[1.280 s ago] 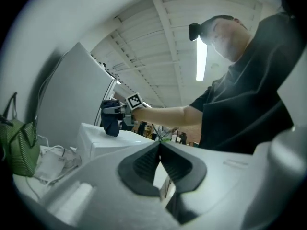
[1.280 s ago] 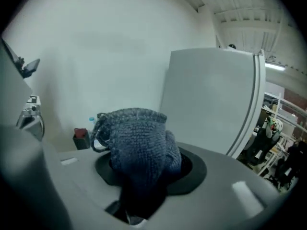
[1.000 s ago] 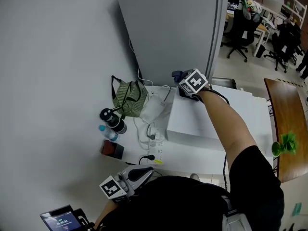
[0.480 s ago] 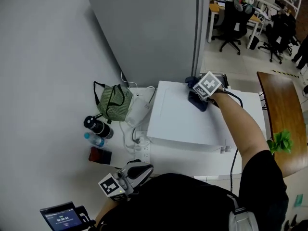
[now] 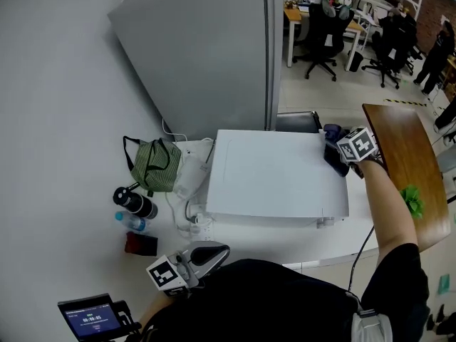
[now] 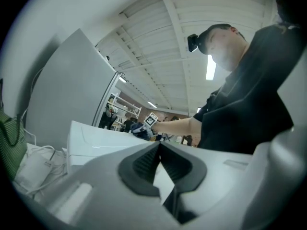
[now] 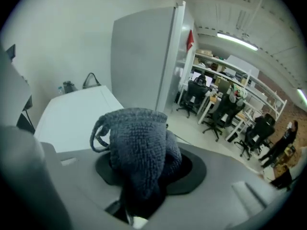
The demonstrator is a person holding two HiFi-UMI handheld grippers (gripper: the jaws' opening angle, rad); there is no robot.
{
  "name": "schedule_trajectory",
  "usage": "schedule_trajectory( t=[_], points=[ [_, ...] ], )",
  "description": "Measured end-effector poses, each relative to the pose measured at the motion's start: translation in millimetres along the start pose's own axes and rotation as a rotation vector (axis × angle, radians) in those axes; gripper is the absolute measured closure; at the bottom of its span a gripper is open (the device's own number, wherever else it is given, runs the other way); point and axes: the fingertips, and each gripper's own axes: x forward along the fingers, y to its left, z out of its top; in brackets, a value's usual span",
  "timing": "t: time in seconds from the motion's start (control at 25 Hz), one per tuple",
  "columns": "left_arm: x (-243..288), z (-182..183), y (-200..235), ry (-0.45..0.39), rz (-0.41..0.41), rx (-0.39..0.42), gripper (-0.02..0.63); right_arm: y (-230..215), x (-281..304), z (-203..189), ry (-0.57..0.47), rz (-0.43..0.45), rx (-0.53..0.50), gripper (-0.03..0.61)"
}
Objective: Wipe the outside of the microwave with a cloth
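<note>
Clamping cloth in right gripper at right end of microwave | long axis left-right | left gripper closed, empty

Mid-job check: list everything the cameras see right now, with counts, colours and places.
white box-shaped microwave: one, white, centre of white counter
dark blue knitted cloth: one, at the microwave's right edge
tall grey cabinet: one, behind the microwave
green striped bag: one, left of the microwave
black flask: one, counter's left
blue-capped clear bottle: one, beside the flask
red box: one, near the bottle
brown wooden table: one, right
black office chairs: several, background
left gripper: grey, shut, empty
right gripper: shut on the cloth
</note>
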Motion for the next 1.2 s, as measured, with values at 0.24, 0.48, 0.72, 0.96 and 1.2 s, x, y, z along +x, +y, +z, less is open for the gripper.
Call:
schedule_trajectory(
  t=[0.24,0.48,0.72,0.96,1.2],
  points=[
    [-30.2,7.4,6.0,-0.049,0.056,0.020,0.611,216.7,60.6,183.0,-0.229,0.329,-0.251,0.414],
    [-63.6,9.8,8.5,-0.069,0.137,0.026,0.609,345.8,145.0,200.8,-0.071,0.432,-0.414,0.414],
    [-53.9,12.0,11.7,-0.063,0.120,0.033,0.611,305.3,118.2,163.4,-0.094,0.467,-0.373,0.414],
    [-3.7,11.1,-1.6,-0.029,-0.014,0.055,0.611,182.2,42.5,52.4,-0.112,0.415,-0.310,0.414],
    [31.1,8.8,-14.7,-0.001,-0.103,0.048,0.611,72.6,-25.3,-36.5,-0.072,0.283,-0.172,0.414]
  ],
)
